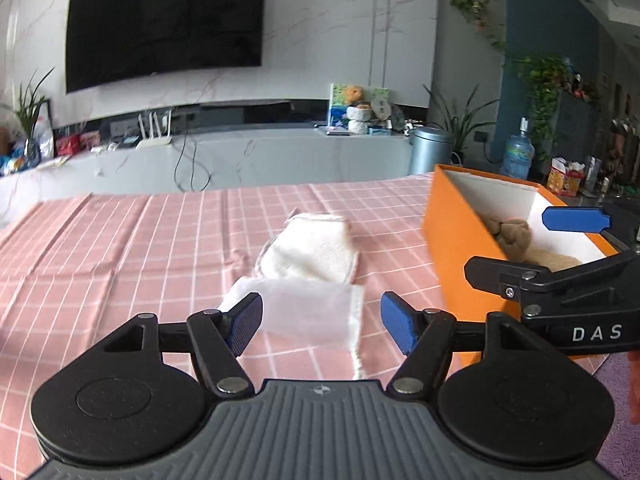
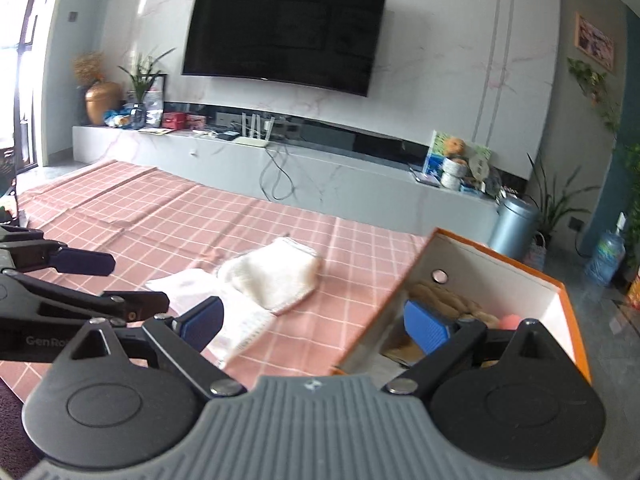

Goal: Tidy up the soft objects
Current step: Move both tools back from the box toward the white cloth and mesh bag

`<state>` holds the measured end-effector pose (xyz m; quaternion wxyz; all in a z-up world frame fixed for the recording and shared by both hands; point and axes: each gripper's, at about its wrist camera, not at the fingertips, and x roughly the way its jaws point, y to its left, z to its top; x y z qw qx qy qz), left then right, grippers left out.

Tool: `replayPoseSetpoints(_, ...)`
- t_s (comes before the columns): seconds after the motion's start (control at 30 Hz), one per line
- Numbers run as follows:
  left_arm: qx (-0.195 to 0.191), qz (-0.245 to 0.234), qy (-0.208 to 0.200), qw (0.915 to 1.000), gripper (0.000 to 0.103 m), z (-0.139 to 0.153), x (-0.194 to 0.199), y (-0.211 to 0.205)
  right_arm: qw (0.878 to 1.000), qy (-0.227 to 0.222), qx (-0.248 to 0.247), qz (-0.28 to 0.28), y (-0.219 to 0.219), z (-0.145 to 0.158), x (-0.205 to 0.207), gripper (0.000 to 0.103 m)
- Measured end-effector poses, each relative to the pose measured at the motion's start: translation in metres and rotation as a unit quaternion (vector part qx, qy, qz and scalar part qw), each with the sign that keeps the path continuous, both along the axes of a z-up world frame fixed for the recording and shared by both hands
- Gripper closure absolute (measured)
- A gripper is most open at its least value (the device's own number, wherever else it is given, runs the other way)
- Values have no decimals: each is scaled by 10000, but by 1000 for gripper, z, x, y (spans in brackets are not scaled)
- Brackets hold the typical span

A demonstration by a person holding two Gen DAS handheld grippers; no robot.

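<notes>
On the checked tablecloth [image 1: 120, 248] we see a folded towel [image 1: 310, 248] at twelve o'clock, a thin cloth [image 1: 308, 312] just before it, overlapping its near edge. At two o'clock stands the box [image 1: 452, 240], a plush toy [image 1: 516, 236] inside.

Cloths on tablecloth: 2 — one thick white folded cloth [image 1: 308, 249], one thin white cloth [image 1: 308, 312] just beside it
Orange box [image 1: 452, 240]: 1
Brown plush items in box: 1 seen [image 1: 516, 236]
Grippers: 2 — left gripper [image 1: 322, 324], right gripper [image 2: 314, 320]
Pink checked tablecloth [image 1: 120, 240]: 1
</notes>
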<state>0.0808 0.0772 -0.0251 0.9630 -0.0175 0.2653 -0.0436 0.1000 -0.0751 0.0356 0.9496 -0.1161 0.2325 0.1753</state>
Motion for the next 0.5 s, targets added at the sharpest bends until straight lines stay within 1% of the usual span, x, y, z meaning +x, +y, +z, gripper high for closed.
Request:
replayPoseSetpoints(0.13, -126, 161, 62, 9998, 23, -13, -11, 16, 9998, -9, -88, 189, 14, -3, 2, 8)
replayPoseSetpoints(0.27, -298, 289, 155, 9990, 23, -19, -9, 28, 9993, 180, -109, 295, 25, -10, 9, 8)
replayPoseSetpoints(0.43, -261, 356, 235, 9988, 23, -24, -4, 36, 9984, 157, -298, 444, 36, -19, 18, 9)
replayPoseSetpoints(0.5, -310, 393, 262, 9984, 23, -26, -1, 41, 9978, 109, -400, 520, 41, -22, 22, 12)
